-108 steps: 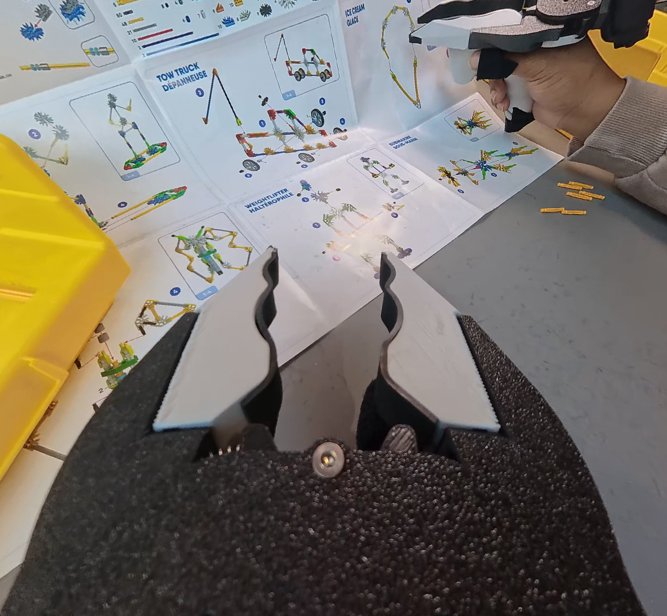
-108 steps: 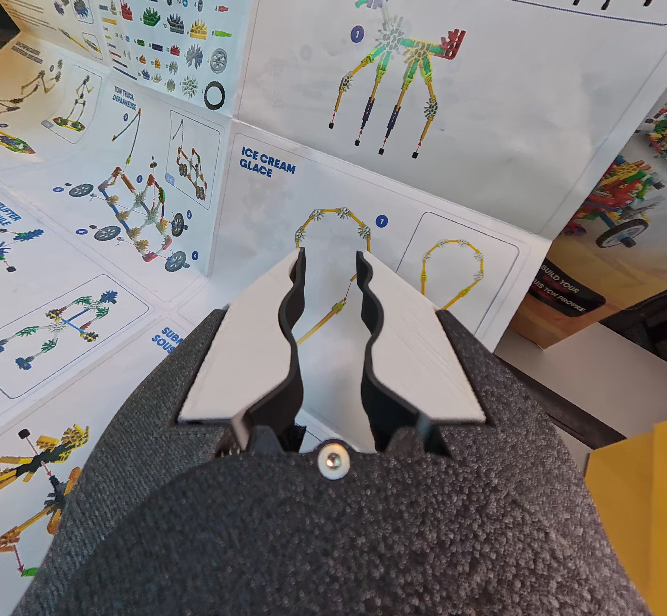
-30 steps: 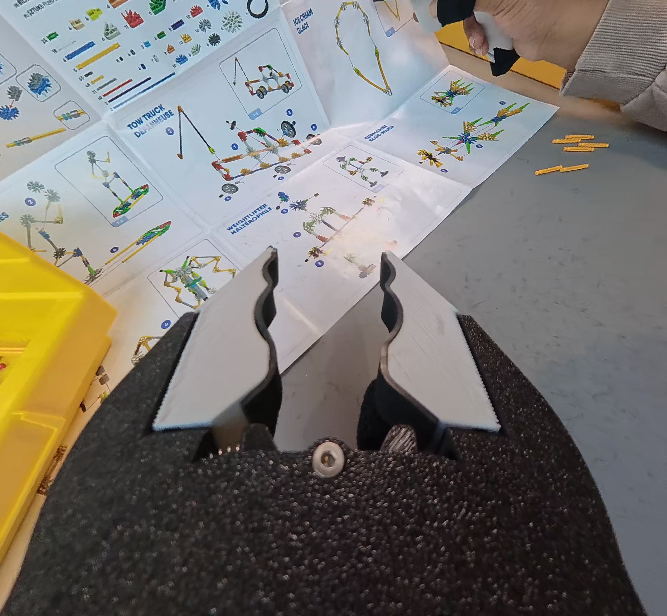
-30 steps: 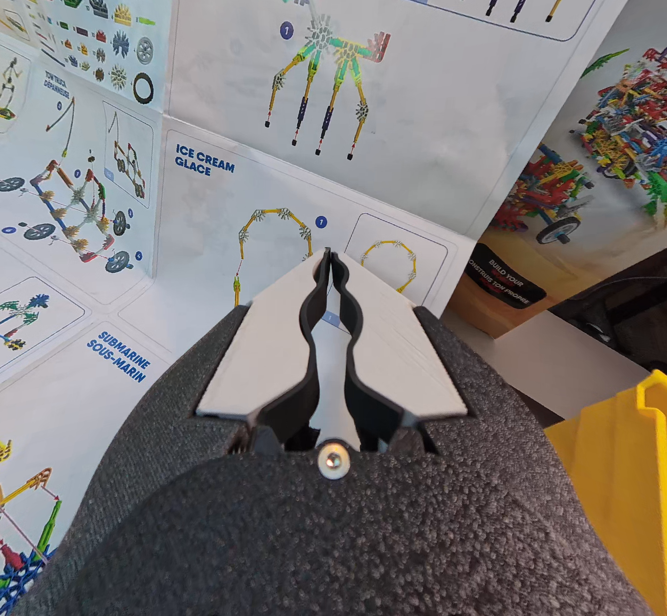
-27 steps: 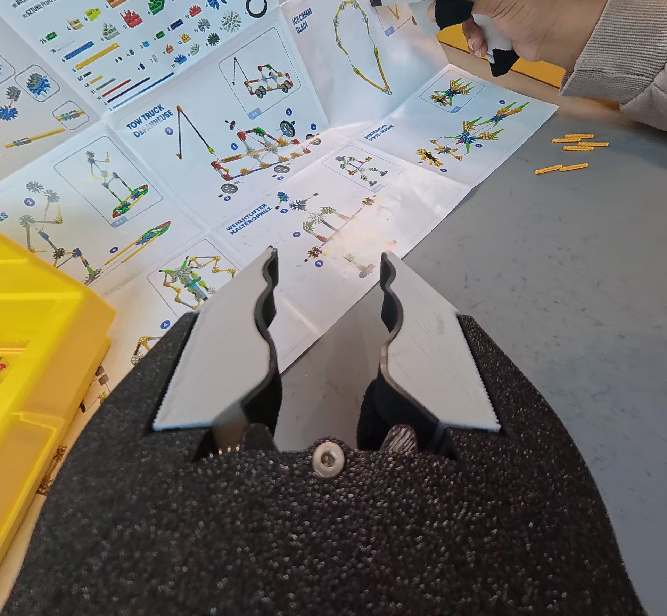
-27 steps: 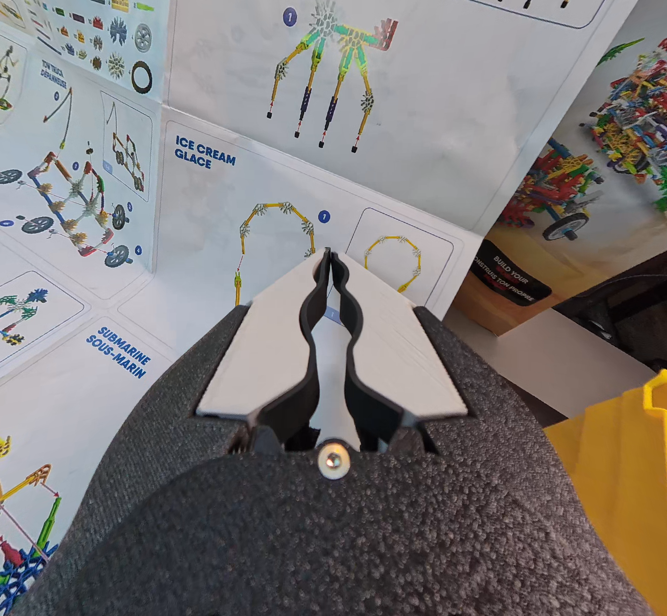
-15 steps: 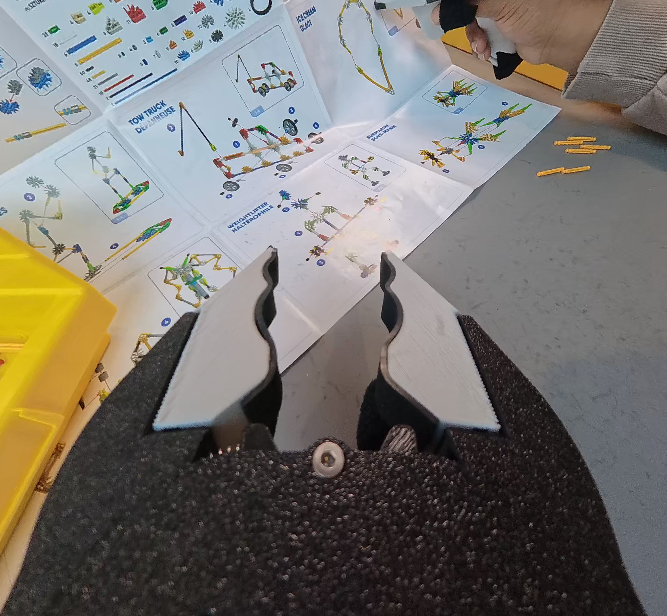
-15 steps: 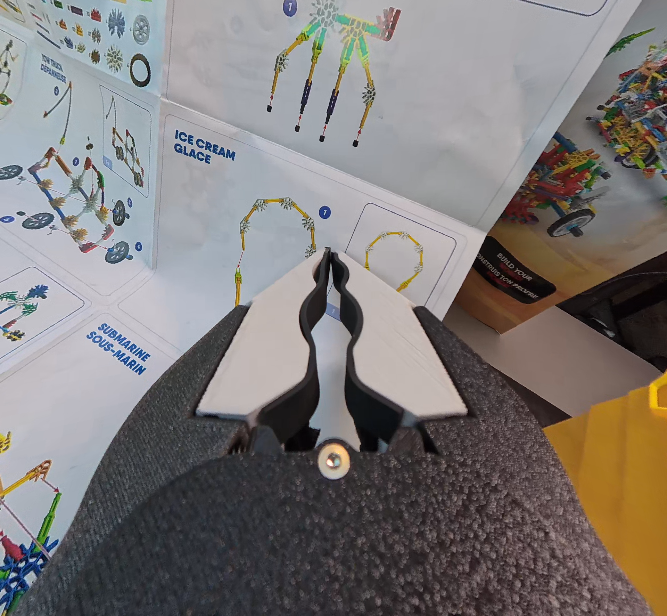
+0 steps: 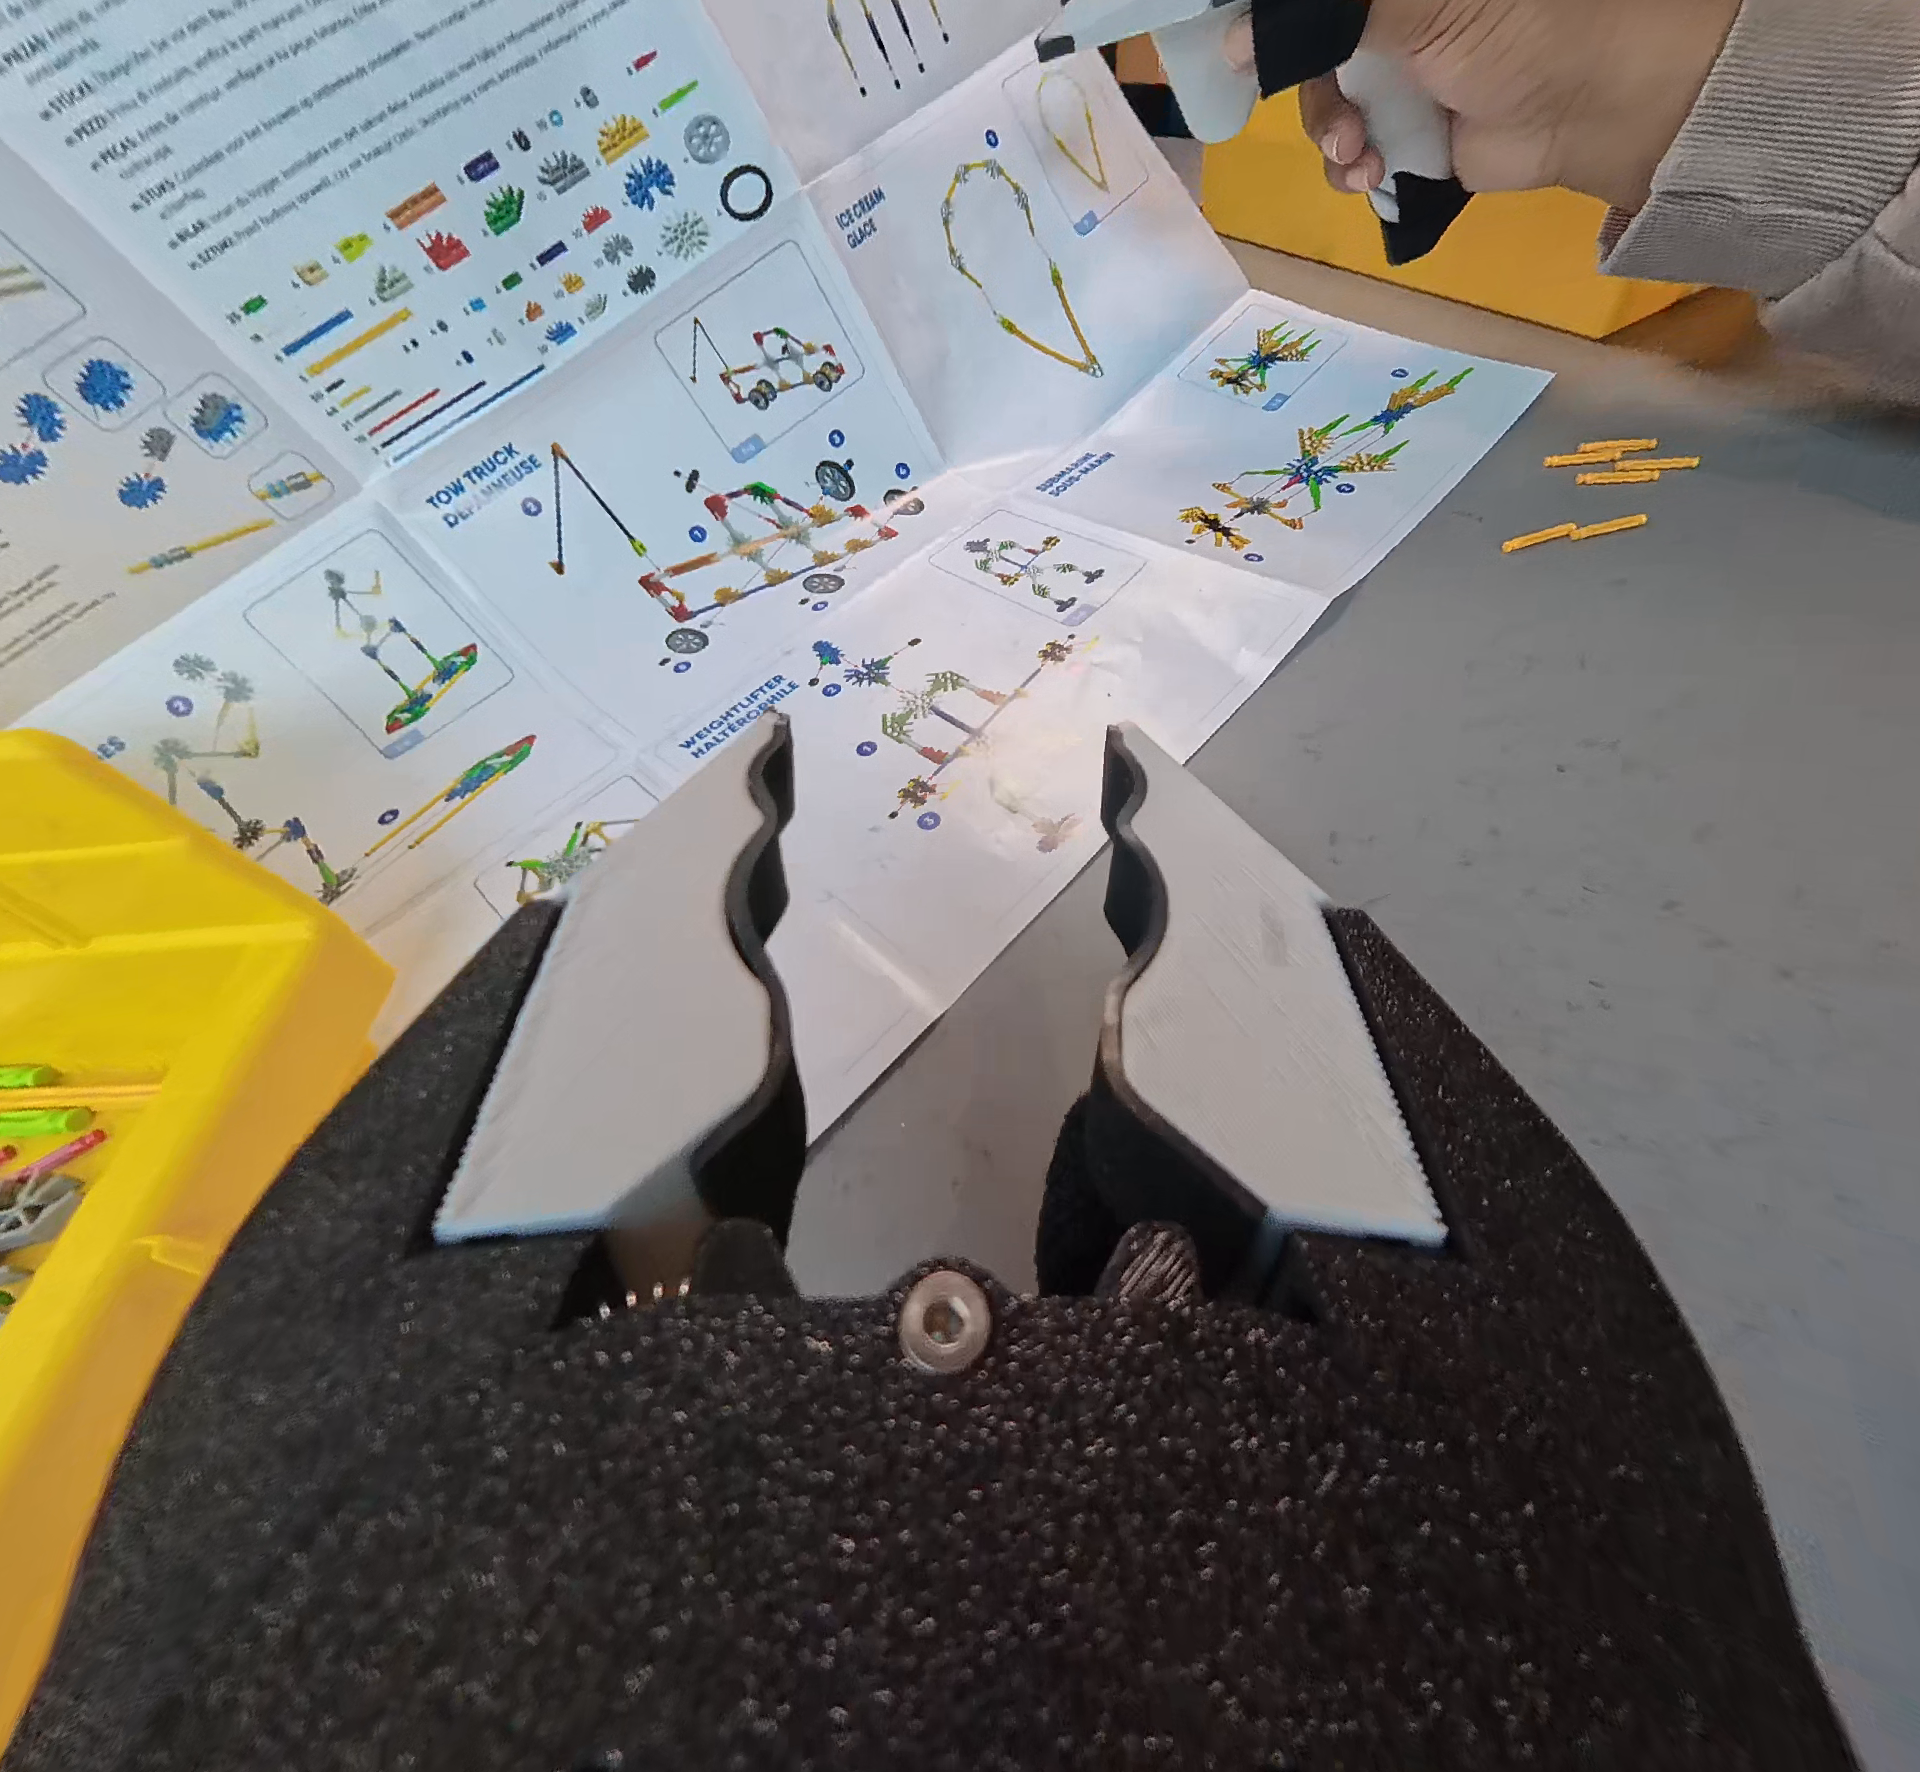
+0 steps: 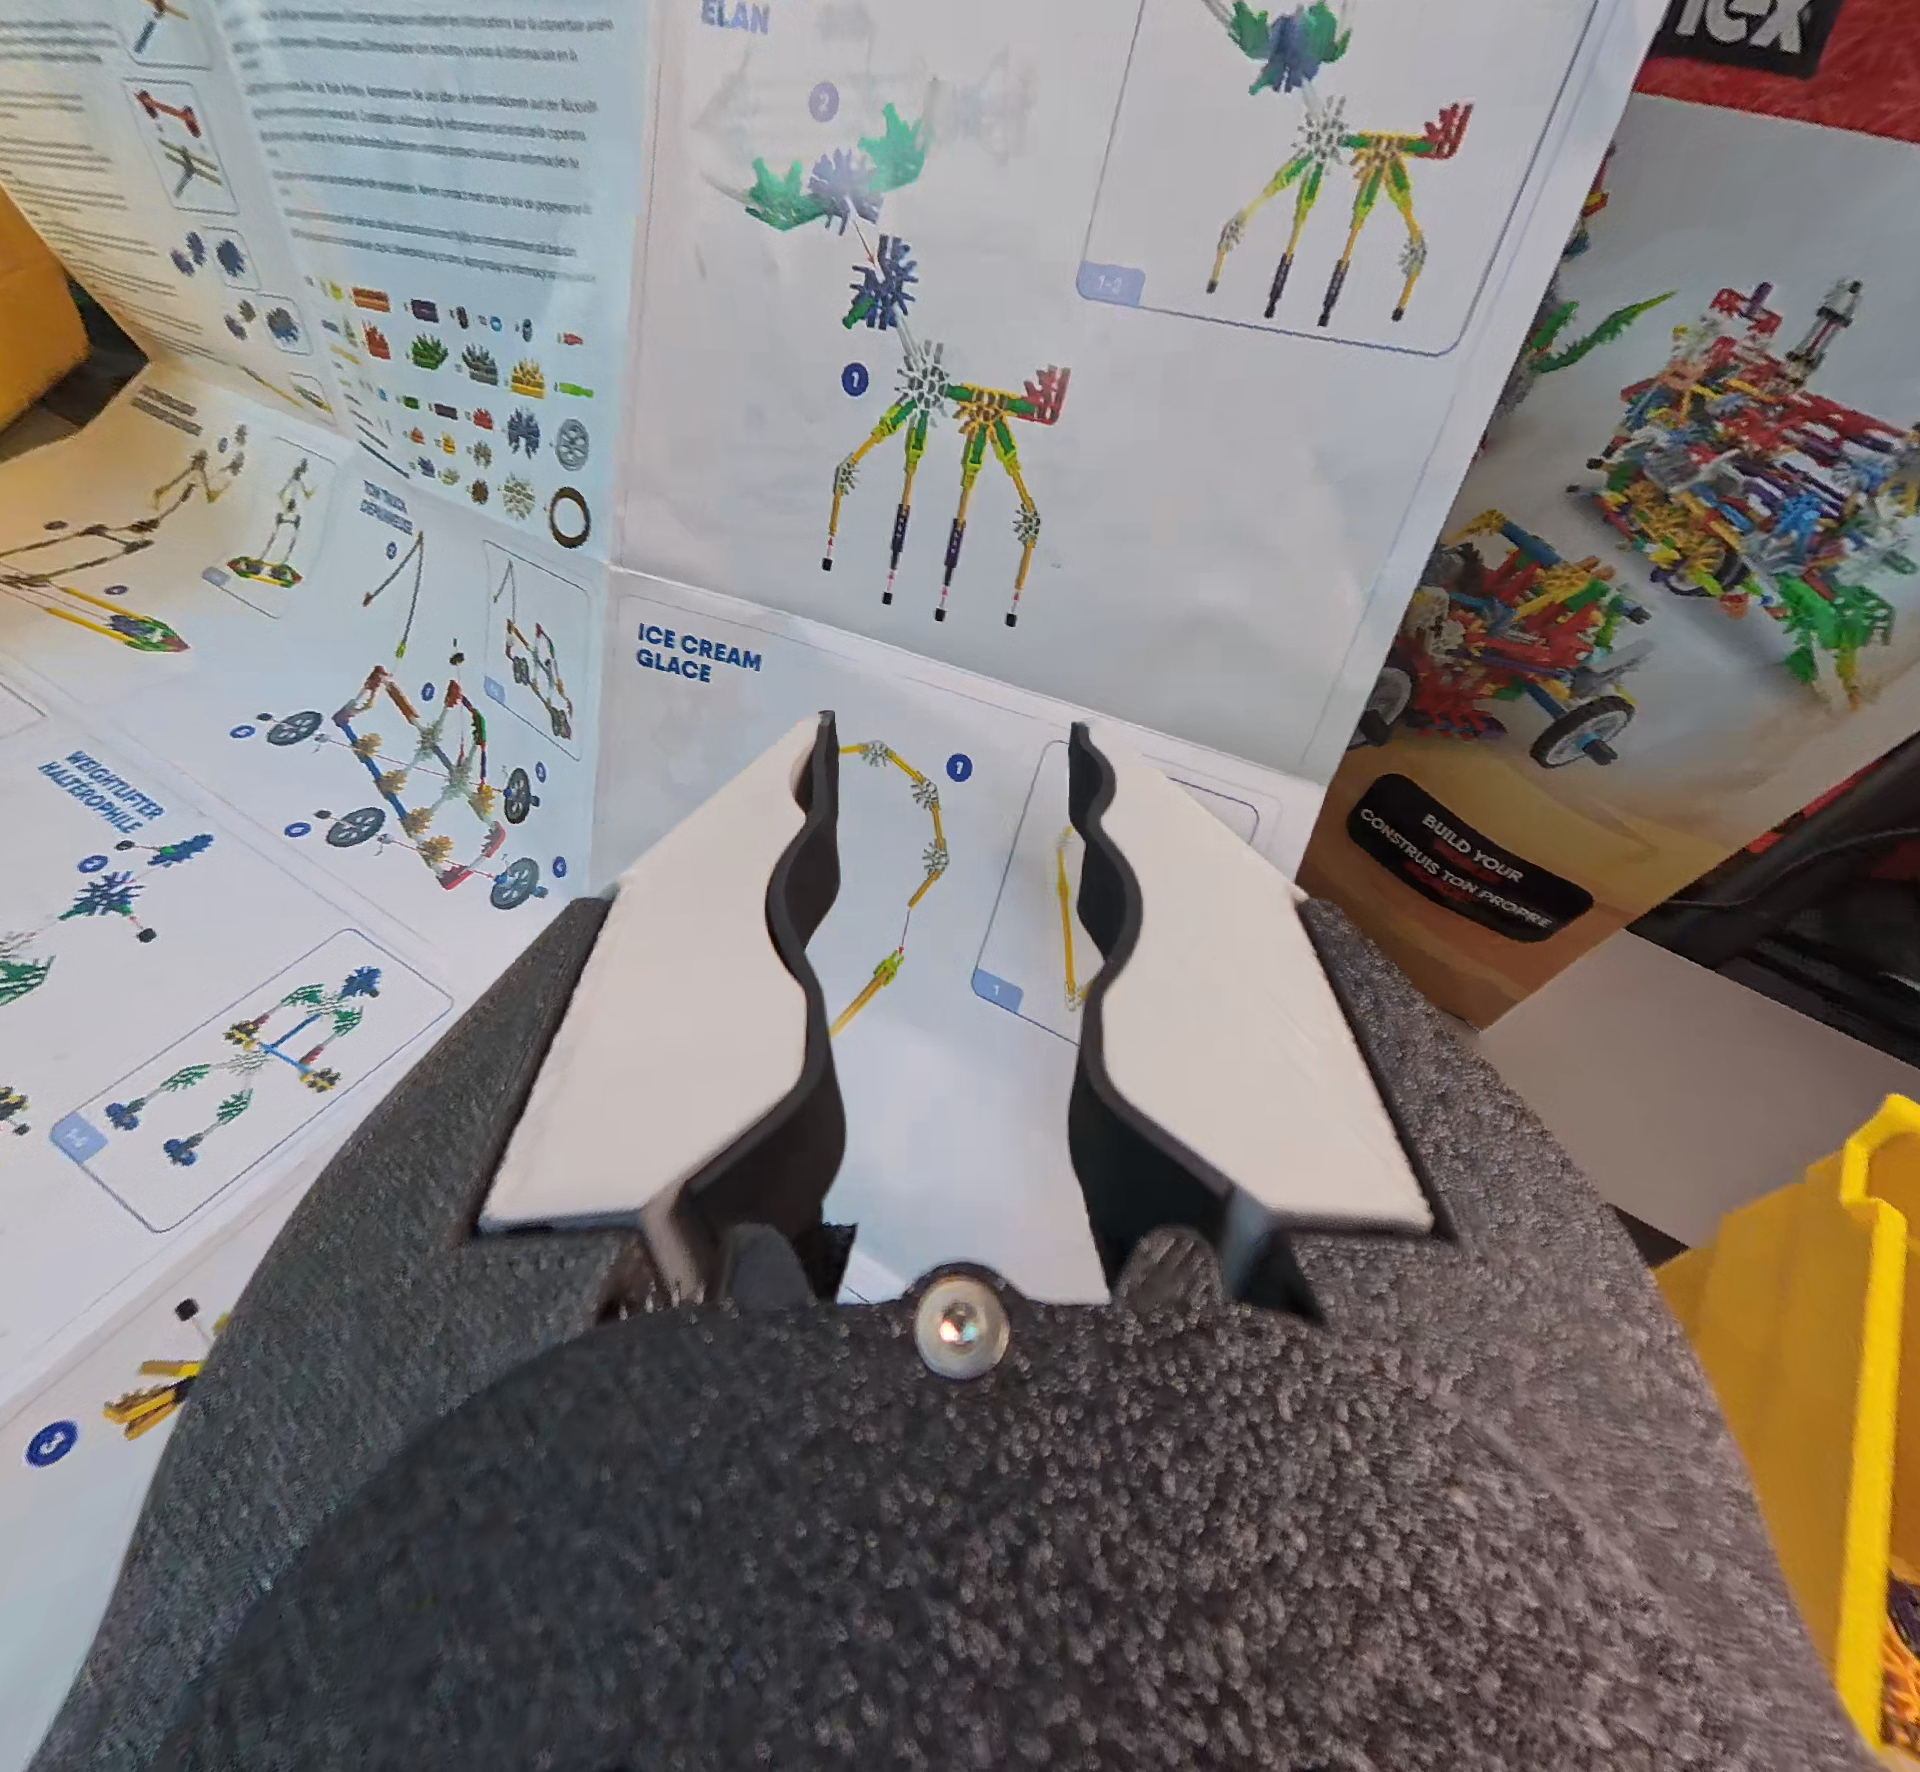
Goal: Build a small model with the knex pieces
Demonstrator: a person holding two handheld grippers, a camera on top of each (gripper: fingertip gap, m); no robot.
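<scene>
Paper takes up most of both views: a big folded instruction sheet (image 9: 582, 434) with its lower half flat on the gray table (image 9: 1558, 891) and its upper half standing up against a picture box (image 10: 1662, 579). It looks thin, light and floppy, so it would bend or tear if pulled hard. A free edge near the table's bare part looks like the best place to pinch it.

To the left sits a yellow bin (image 9: 156, 943) with small colored sticks inside, just beside the sheet. It looks stiff and smooth. Another yellow bin (image 10: 1849, 1410) sits at the right.

A hand (image 9: 1507, 70) holds the right gripper (image 10: 951, 735) up in the air near the standing half of the sheet. Its jaws are apart and hold nothing. The left gripper (image 9: 940, 746) hangs low over the near edge of the sheet, jaws wide apart, also with nothing in them.

A few little yellow rods (image 9: 1600, 486) lie loose on the table, well apart from both grippers. They look light, hard and easy to knock away. The table around them has plenty of open room.
</scene>
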